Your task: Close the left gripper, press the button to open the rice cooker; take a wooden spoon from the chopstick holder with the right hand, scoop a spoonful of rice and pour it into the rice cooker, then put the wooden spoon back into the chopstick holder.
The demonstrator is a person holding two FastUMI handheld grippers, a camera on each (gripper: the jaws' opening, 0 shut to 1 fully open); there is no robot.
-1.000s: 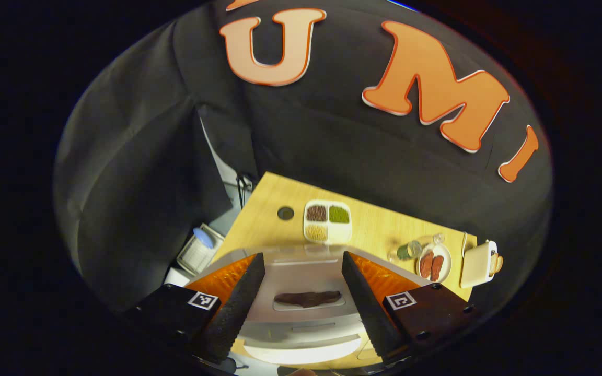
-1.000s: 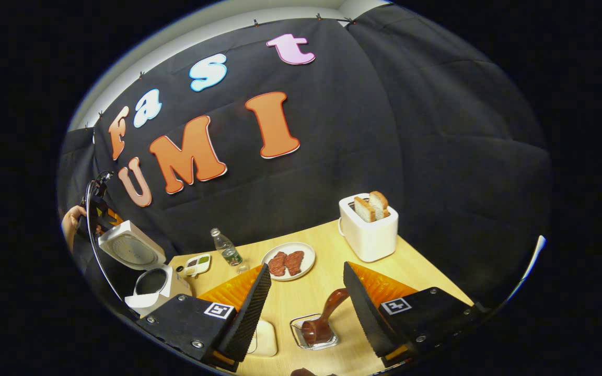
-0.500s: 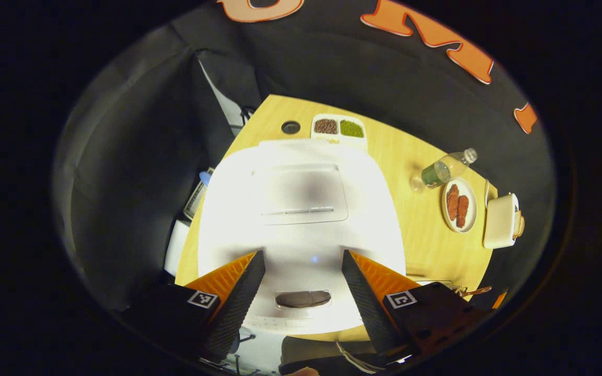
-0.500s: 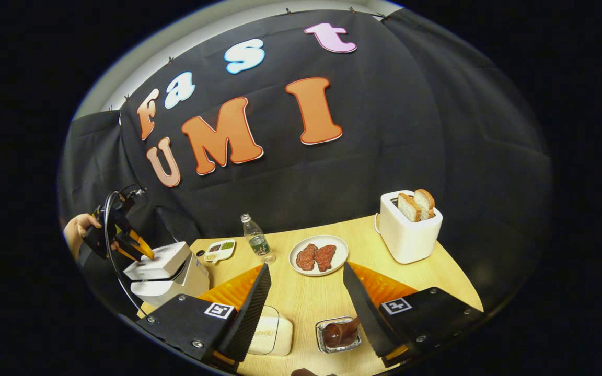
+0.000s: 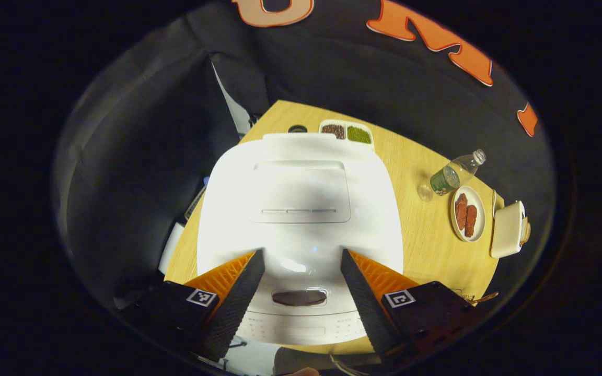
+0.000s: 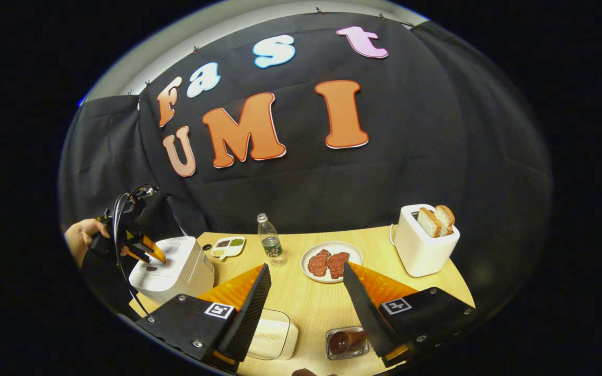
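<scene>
Two grippers agape, left gripper [image 5: 301, 292] over closed rice cooker [image 5: 301, 209], right gripper [image 6: 303, 297] above table [image 6: 311, 303]

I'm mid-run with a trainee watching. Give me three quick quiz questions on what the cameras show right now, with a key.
1. True or false: the rice cooker lid is down.
2. What is in the toaster? A) two slices of bread B) a wooden spoon C) nothing
3. Fill in: on the table, the plastic bottle stands between the divided tray of beans and the plate of ____.

Key
1. True. The left gripper hangs open above the closed lid, its fingers either side of the dark button.
2. A.
3. Meat: two reddish-brown pieces lie on the plate.

The right gripper is open too, holding nothing.
</scene>
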